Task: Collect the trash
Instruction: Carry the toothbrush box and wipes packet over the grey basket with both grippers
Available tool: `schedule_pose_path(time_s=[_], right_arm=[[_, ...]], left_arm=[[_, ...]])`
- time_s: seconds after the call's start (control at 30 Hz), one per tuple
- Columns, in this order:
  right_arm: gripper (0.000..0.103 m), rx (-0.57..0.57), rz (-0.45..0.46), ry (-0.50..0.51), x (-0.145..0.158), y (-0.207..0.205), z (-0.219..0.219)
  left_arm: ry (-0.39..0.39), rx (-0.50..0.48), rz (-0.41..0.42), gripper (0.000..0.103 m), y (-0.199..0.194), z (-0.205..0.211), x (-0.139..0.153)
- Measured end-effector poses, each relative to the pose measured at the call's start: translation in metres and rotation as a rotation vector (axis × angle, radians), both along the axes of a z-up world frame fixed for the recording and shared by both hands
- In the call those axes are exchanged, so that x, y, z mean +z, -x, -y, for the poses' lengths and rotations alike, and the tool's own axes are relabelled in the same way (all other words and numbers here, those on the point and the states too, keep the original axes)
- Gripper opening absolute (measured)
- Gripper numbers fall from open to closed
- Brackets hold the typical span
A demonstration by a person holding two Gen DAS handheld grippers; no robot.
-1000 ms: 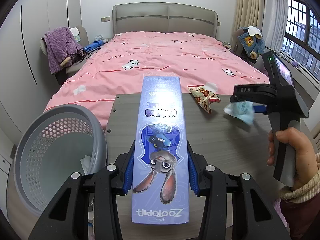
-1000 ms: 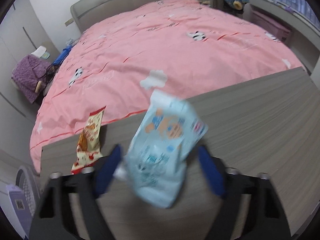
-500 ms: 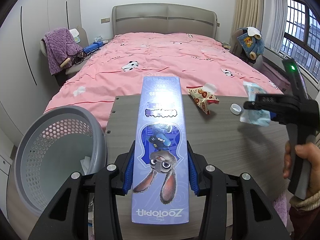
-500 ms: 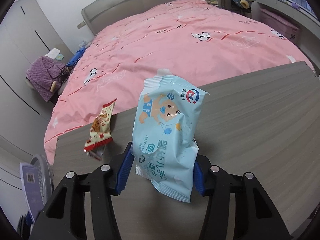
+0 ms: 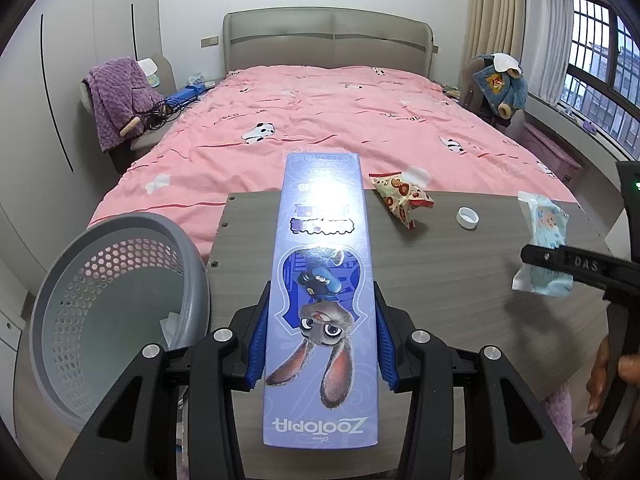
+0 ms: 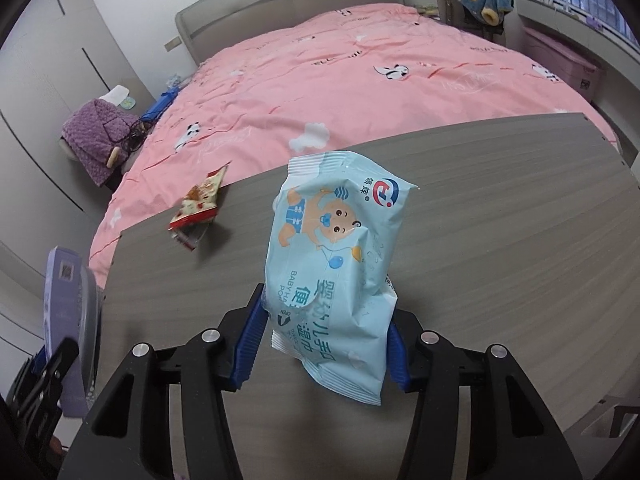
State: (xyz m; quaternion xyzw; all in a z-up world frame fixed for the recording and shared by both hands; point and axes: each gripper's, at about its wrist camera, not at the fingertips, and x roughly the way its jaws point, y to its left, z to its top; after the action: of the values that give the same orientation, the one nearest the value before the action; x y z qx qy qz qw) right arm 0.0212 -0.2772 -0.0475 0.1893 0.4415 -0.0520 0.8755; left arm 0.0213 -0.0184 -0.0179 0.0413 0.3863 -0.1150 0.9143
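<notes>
My left gripper (image 5: 322,344) is shut on a long purple Zootopia box (image 5: 322,240), which points away over the grey wooden table (image 5: 440,280). The blue pads press both long sides of the box. My right gripper (image 6: 323,348) is shut on a light-blue baby wipes pack (image 6: 336,248), held upright above the table. From the left wrist view that pack (image 5: 544,232) hangs at the far right. A red and yellow snack wrapper (image 5: 402,198) lies near the table's far edge, with a white bottle cap (image 5: 468,217) to its right.
A grey perforated basket (image 5: 132,224) stands off the table's left side, with a scrap of white paper inside. Beyond the table is a bed with a pink cover (image 5: 340,120). A person's hand (image 5: 612,364) holds the right gripper's handle at the lower right.
The right gripper's jaws closed on the wipes pack, then carried it to the right in the left wrist view, uncovering the white cap. The left gripper and its box stayed still.
</notes>
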Motion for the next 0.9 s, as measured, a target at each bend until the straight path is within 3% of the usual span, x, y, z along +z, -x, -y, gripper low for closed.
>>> schedule_pose_path(time_s=[0.5,0.9], right_arm=[[0.051,0.171,0.083,0.025,0.027,0.011,-0.073],[0.051,0.342,0.122,0.044,0.038,-0.007,-0.149]], left_arm=[[-0.002,0.080,0.024,0.043,0.006,-0.028,0.011],[-0.017,0.203,0.034,0.043,0.009,-0.091,0.016]])
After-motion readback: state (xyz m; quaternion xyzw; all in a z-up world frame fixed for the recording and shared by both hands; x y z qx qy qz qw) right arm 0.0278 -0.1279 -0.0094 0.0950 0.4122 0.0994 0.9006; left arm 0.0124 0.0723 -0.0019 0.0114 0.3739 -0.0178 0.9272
